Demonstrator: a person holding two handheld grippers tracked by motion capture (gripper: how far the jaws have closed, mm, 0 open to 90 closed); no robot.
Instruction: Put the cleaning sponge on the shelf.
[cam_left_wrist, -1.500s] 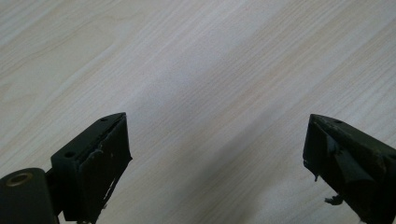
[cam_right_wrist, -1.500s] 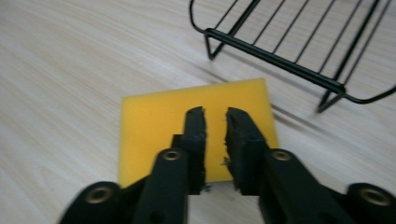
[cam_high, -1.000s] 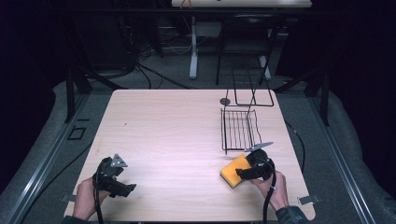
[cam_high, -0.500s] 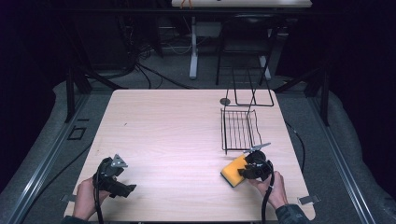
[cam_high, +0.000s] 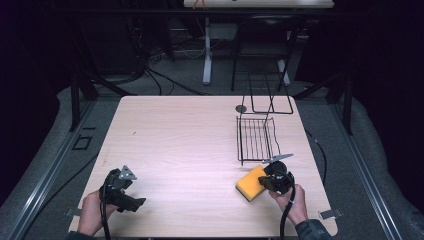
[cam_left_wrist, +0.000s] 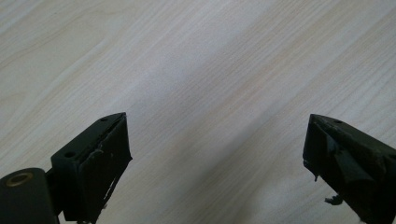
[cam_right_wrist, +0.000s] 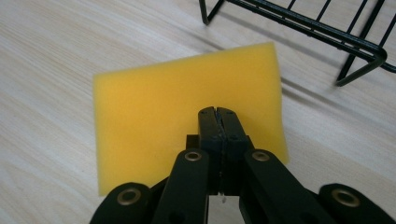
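Right gripper view shows our right tongs (cam_right_wrist: 217, 112) pressed together over the one yellow sponge (cam_right_wrist: 154, 116), flat on the desk (cam_high: 175, 140) just before the one wire rack (cam_high: 256, 137); we judge they should spread before gripping it, while our left tongs (cam_left_wrist: 215, 158) stand spread and empty.

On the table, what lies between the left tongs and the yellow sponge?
Nothing: in the high view, bare wooden table stretches from the left tongs to the yellow sponge.
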